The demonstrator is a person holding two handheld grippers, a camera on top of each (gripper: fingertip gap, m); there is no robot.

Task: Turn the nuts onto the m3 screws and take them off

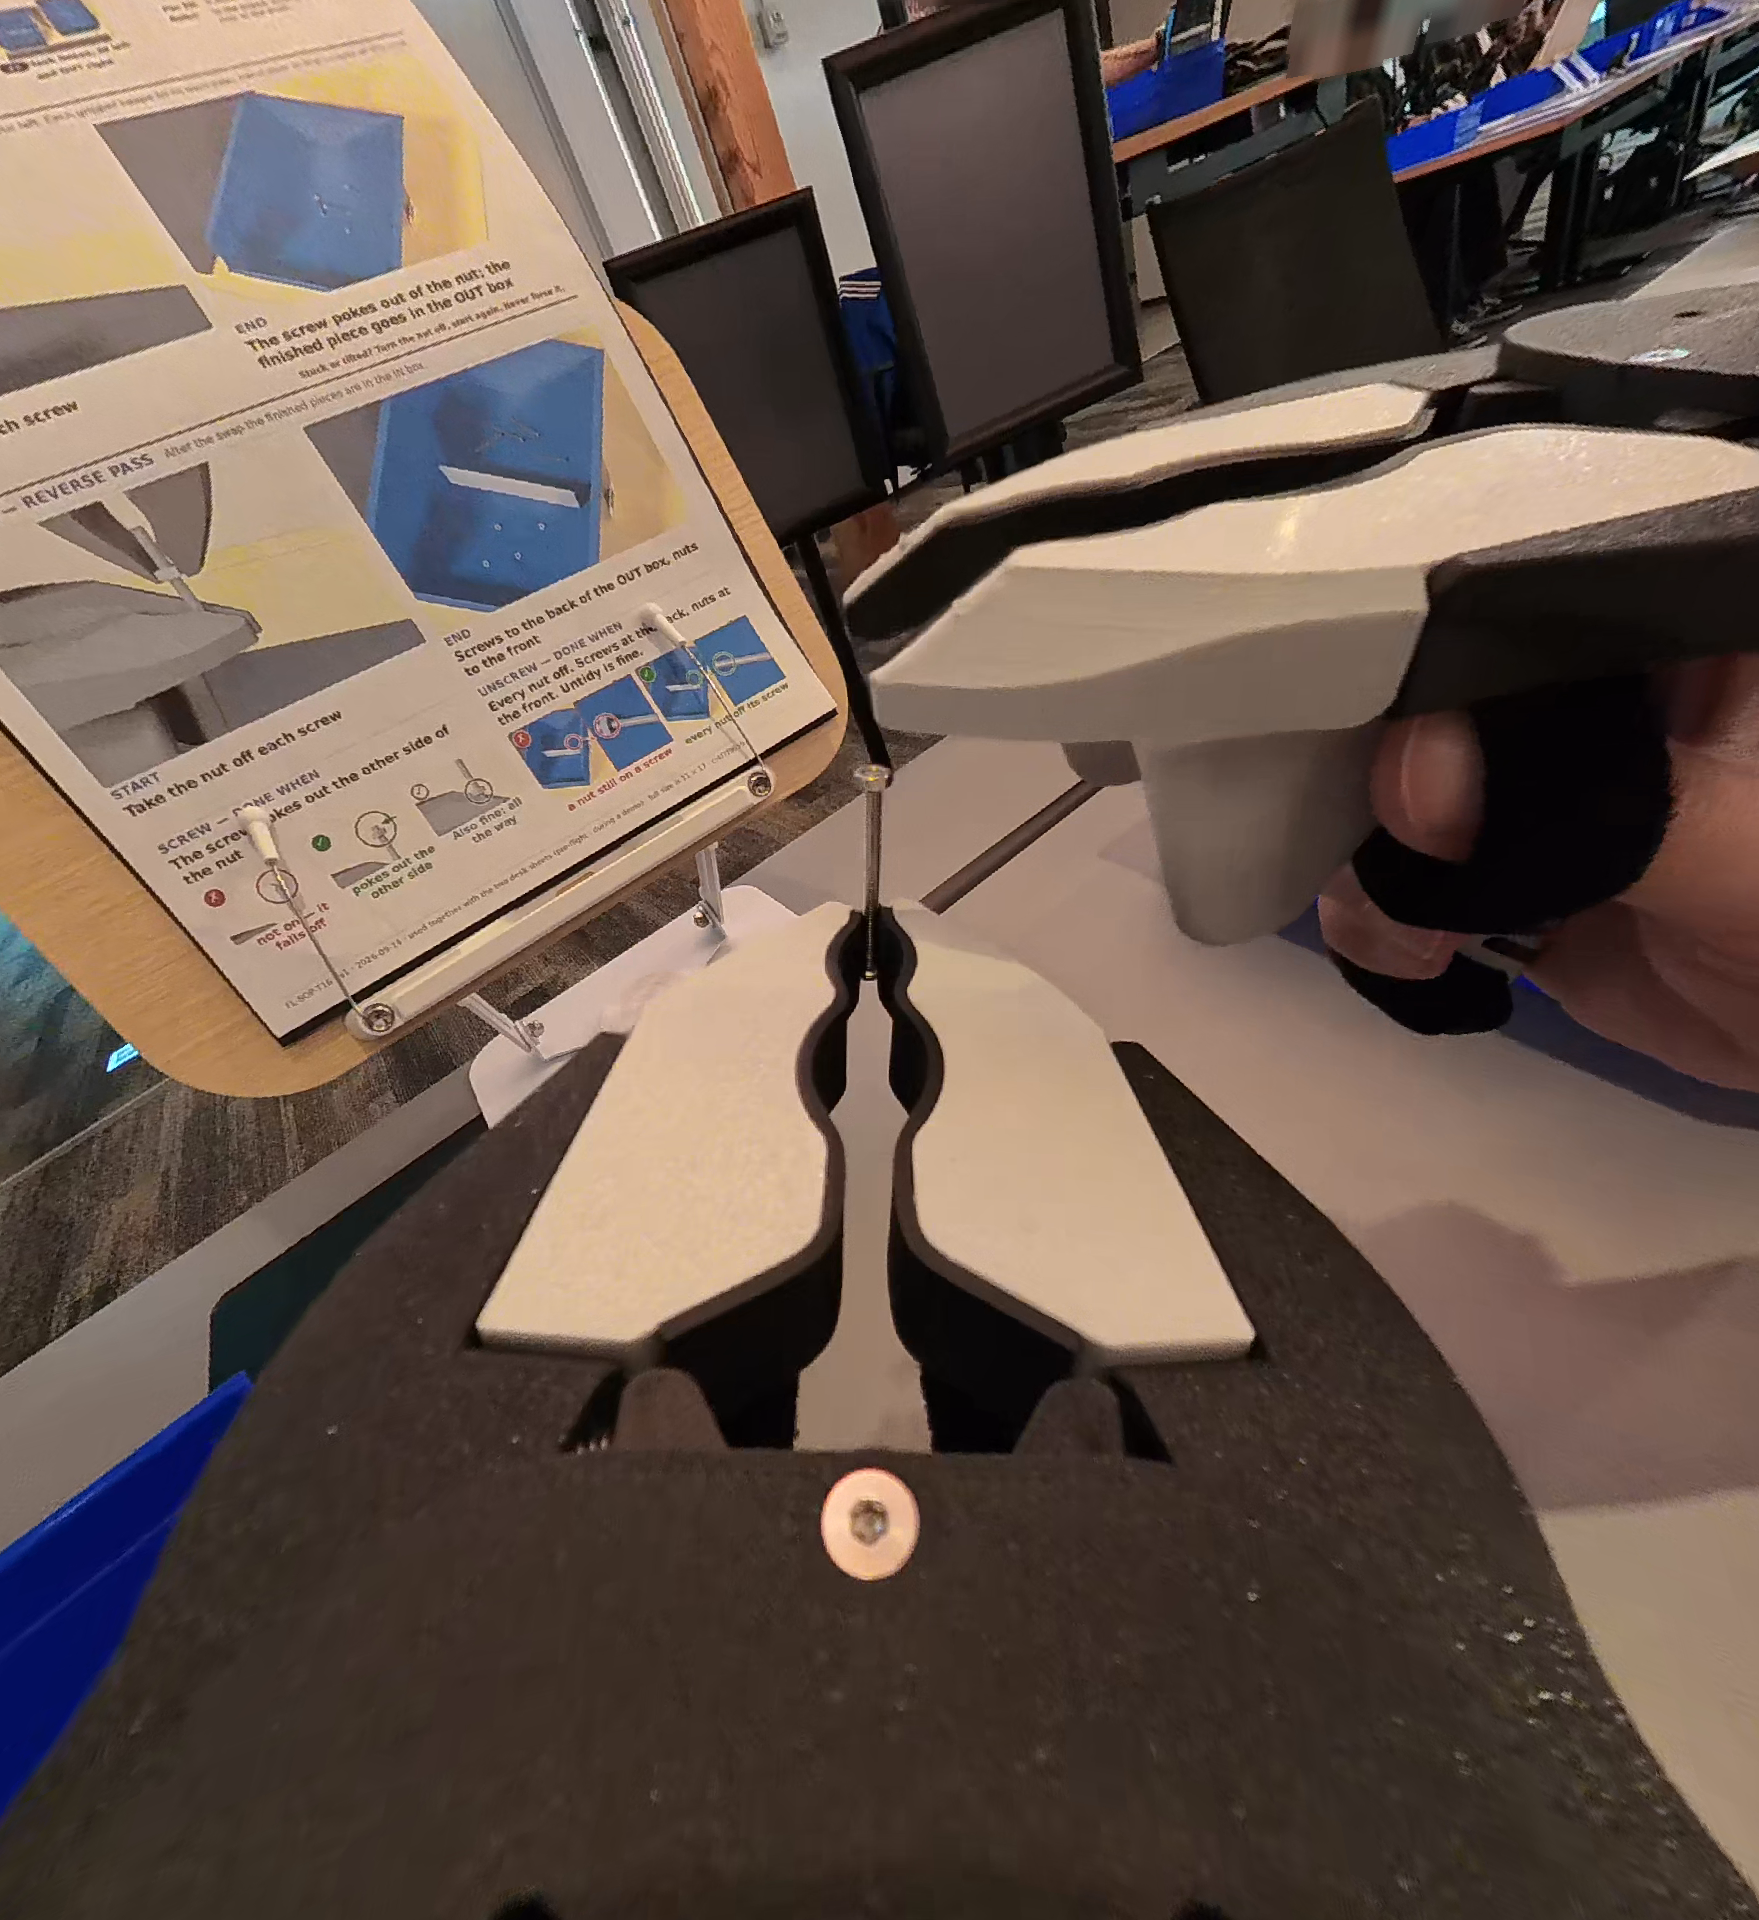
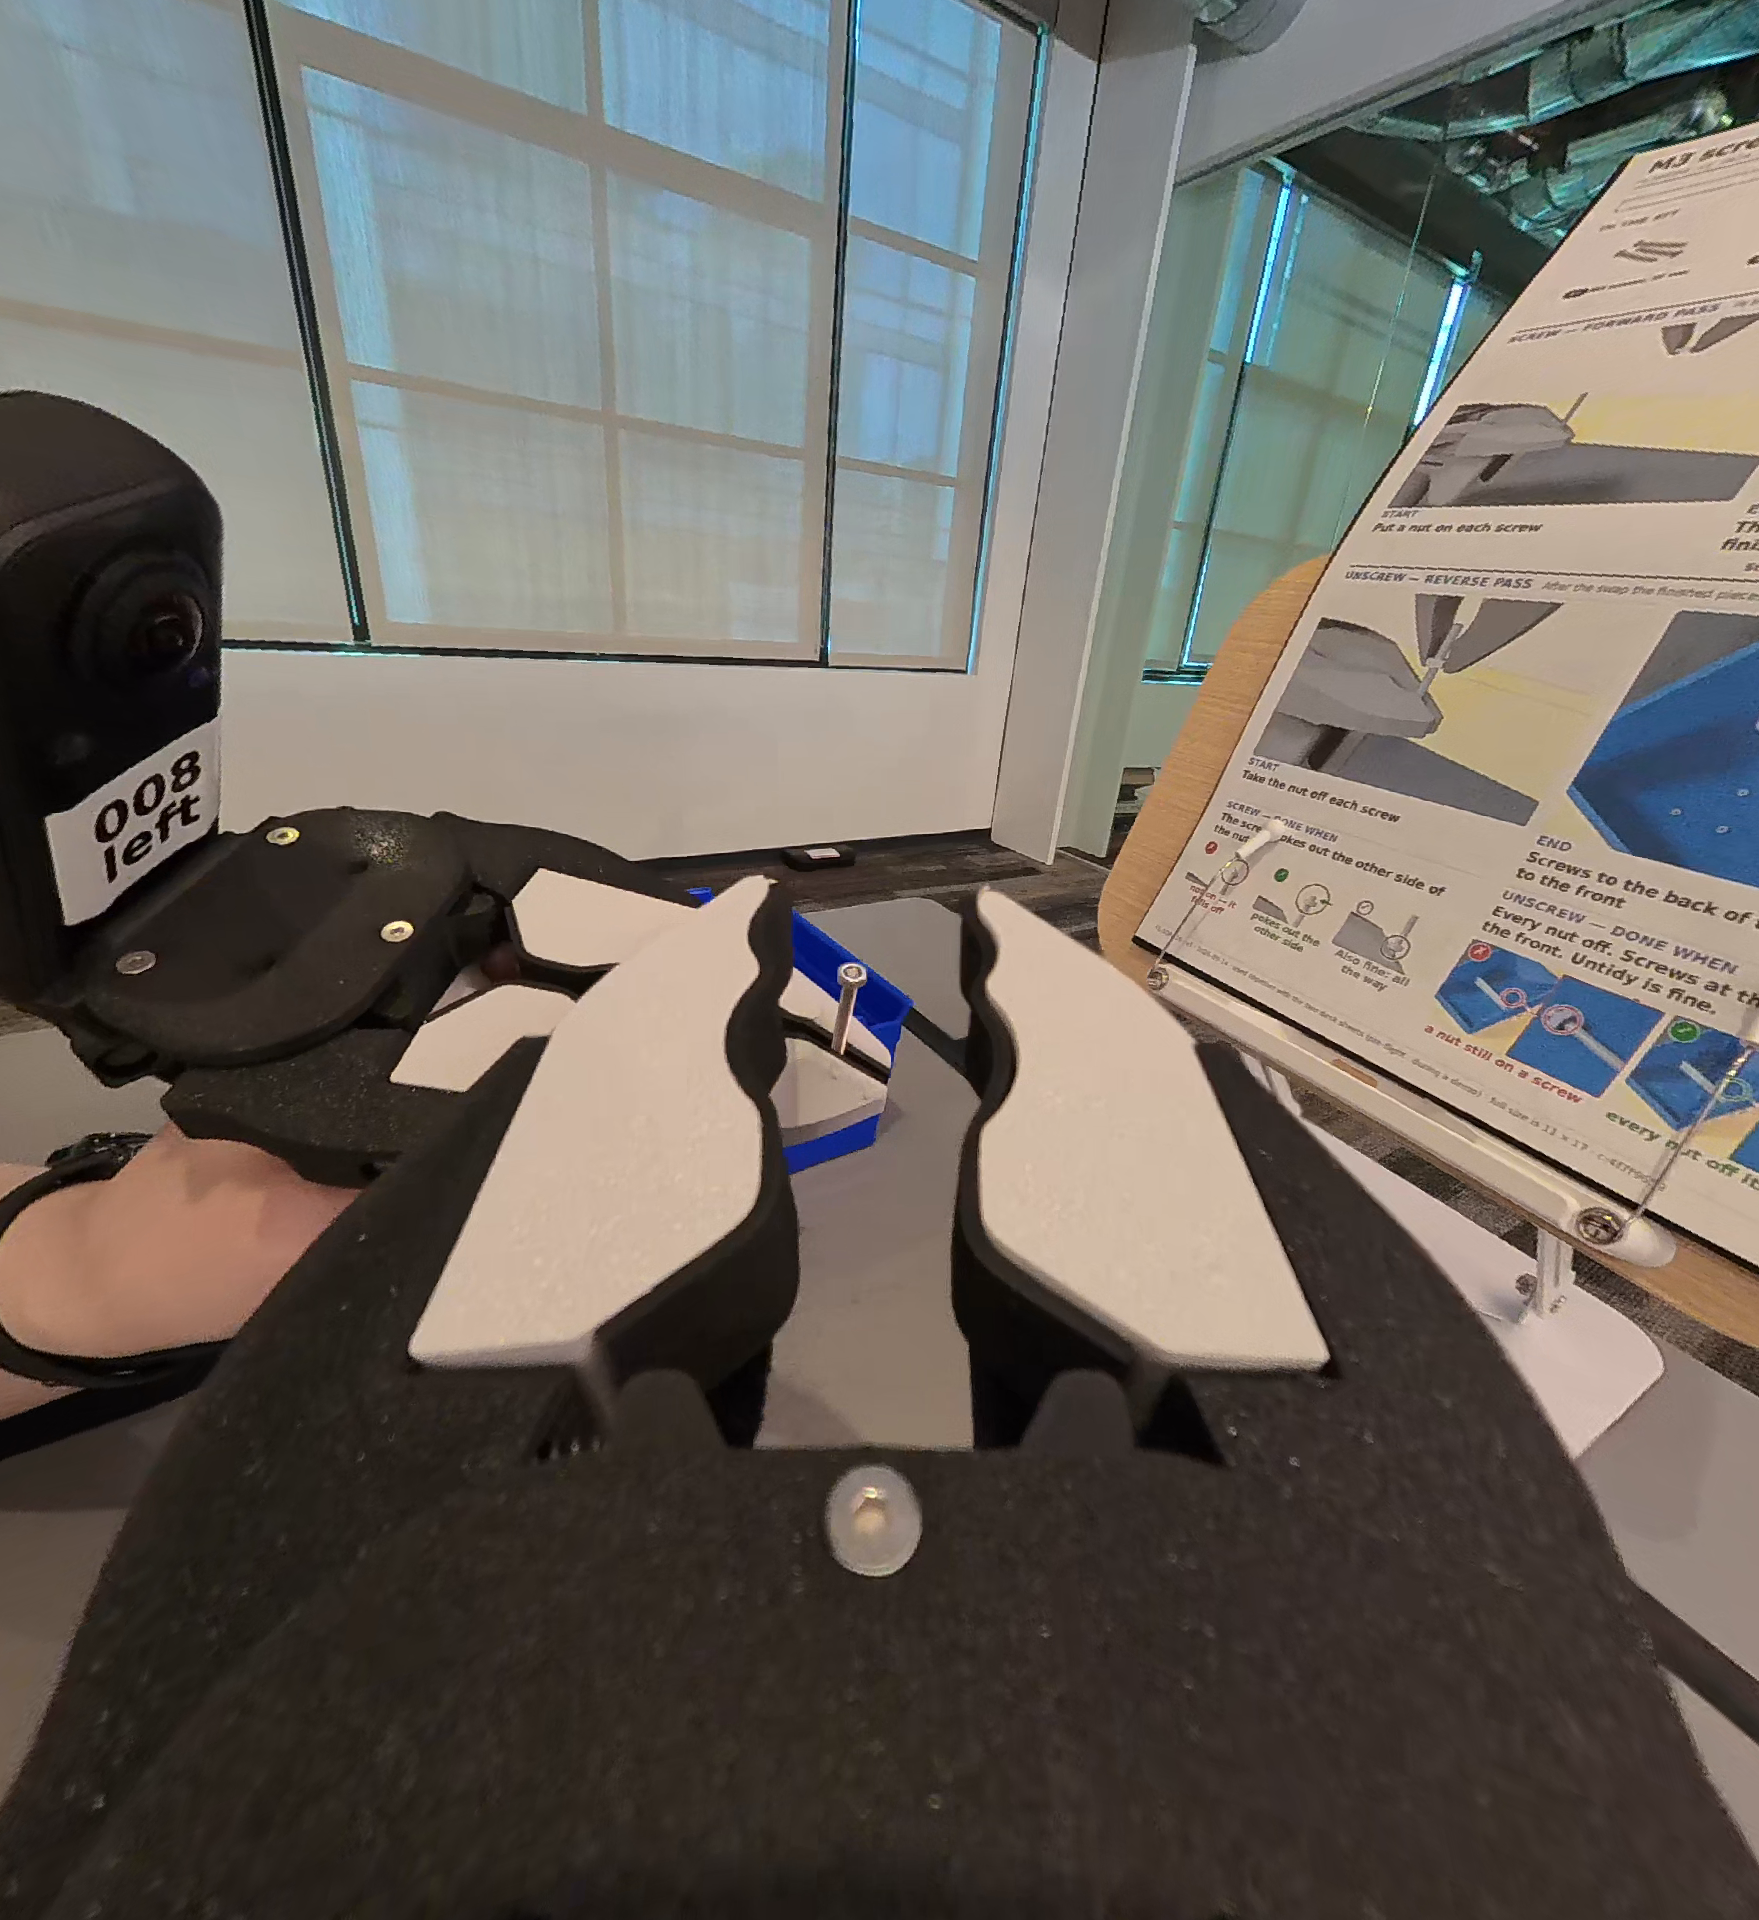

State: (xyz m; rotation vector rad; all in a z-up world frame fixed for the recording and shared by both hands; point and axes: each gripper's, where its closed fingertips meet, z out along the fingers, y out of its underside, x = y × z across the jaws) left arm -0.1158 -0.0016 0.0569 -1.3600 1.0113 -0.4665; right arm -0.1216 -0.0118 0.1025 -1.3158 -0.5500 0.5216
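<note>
1. Left gripper [image 1: 872, 928]: jaws pinched together on the lower end of a thin silver screw [image 1: 871, 847], tips meeting around the shank.
2. Screw standing upright out of the fingertips, socket head at the top, most of the shank bare above the grip; no nut discernible on it.
3. Right gripper [image 2: 870, 914]: jaws spread with a clear gap between the white fingers, nothing held.
4. From the left wrist view, right gripper [image 1: 870, 649] coming in from the right, tips just above and beside the screw head, not touching it.
5. From the right wrist view, same screw [image 2: 847, 1006] seen past the inner edge of the left-hand finger, gripped by the left gripper [image 2: 833, 1049].
6. Blue bin [image 2: 839, 1049] directly behind the screw, on the grey table [image 2: 1685, 1507].
7. Gloved hand [image 1: 1540, 831] wrapped around the right gripper's handle.
8. Printed instruction sheet [image 1: 314, 499] propped on a wooden stand [image 1: 231, 1039], left of the left gripper and right of the right gripper.
9. Further out, windows [image 2: 594, 343] and black chairs [image 1: 1290, 260].
</note>
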